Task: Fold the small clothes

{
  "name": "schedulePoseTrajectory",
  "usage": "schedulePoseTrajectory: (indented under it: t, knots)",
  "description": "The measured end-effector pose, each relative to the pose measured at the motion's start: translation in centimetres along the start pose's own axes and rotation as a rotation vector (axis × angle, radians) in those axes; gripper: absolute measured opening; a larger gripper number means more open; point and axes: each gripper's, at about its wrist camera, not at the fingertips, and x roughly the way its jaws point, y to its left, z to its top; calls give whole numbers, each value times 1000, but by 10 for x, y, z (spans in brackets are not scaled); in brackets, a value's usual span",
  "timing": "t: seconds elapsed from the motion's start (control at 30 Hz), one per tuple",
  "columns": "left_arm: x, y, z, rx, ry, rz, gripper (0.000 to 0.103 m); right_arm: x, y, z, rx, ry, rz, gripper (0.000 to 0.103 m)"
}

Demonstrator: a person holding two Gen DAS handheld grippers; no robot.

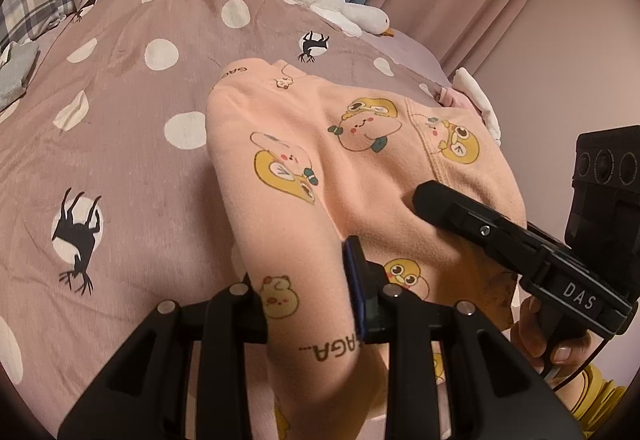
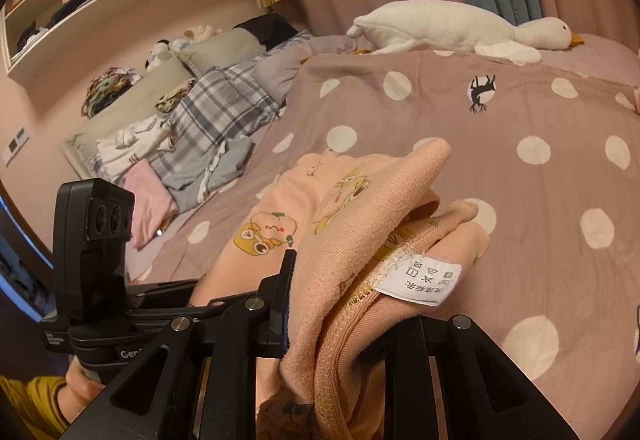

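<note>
The bed (image 1: 132, 144) is covered by a dusty pink quilt (image 2: 460, 128) printed with white dots and small black animal figures. A peach garment (image 1: 320, 168) with cartoon prints lies partly on the quilt near its front edge. Along the far side, against the curtain, a white plush goose (image 2: 440, 24) lies stretched out on its belly. Towards the head of the bed a plaid blanket (image 2: 208, 112) is bunched up beside a grey pillow (image 2: 224, 48). Near the plaid blanket, folded clothes rest on the bed: a pale blue piece (image 2: 228, 164), a pink piece (image 2: 148, 200) and white ones (image 2: 128, 148).
</note>
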Motion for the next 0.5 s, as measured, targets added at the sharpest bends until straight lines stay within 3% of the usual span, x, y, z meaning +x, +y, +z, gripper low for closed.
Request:
schedulePoseTrajectory:
  t: [0.5]
  knots:
    - [18, 10, 18, 17, -8, 27, 27, 16, -10, 9, 6, -9, 0, 23]
